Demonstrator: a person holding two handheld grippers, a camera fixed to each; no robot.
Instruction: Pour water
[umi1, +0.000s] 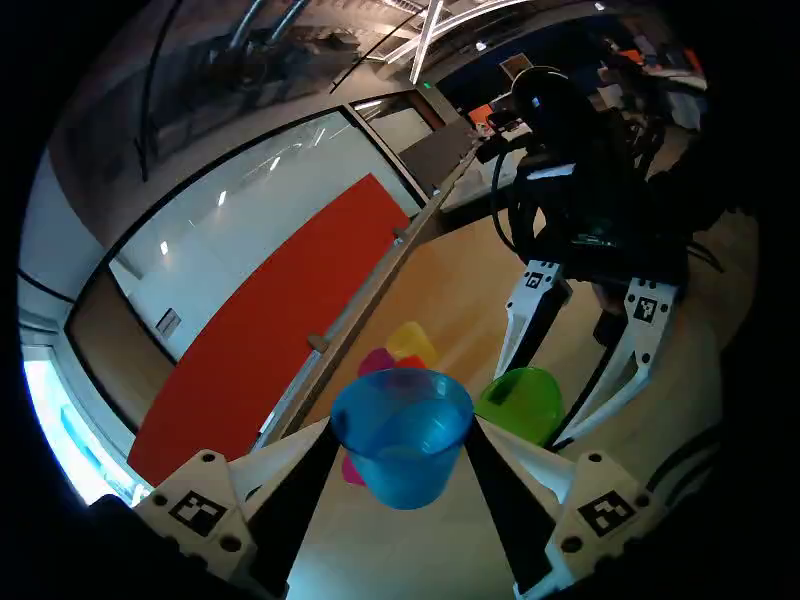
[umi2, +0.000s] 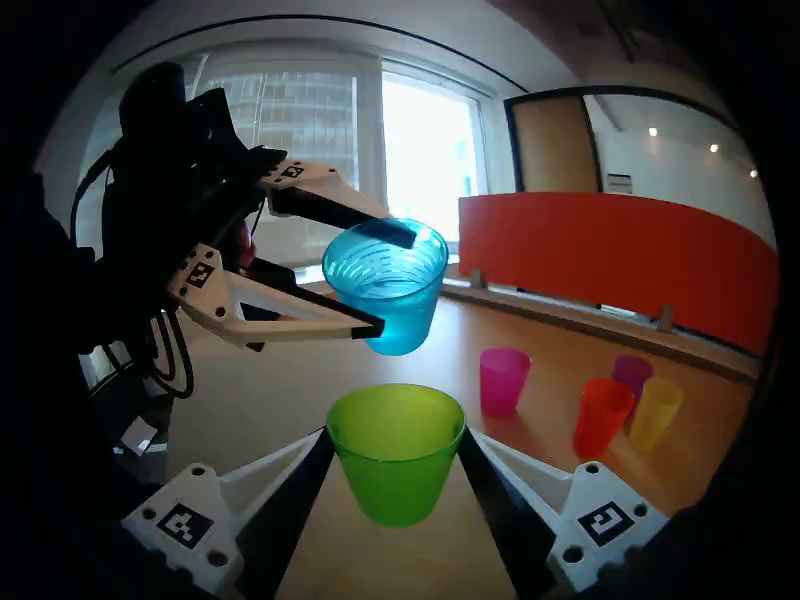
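Left gripper view, blue cup (umi1: 402, 435) between fingers (umi1: 292, 482)

Wooden desk (umi2: 260, 400), pale, bare across most of its top. Four loose plastic cups standing upright toward its far side: a pink cup (umi2: 503, 380) on its own; an orange cup (umi2: 602, 415), a purple cup (umi2: 631, 374) and a yellow cup (umi2: 656, 413) bunched close together. Red partition panel (umi2: 620, 260) behind the desk's far edge. Bright window (umi2: 430, 150) beyond, wooden door (umi2: 555, 150) beside it. Ceiling light strip (umi1: 430, 30) overhead.
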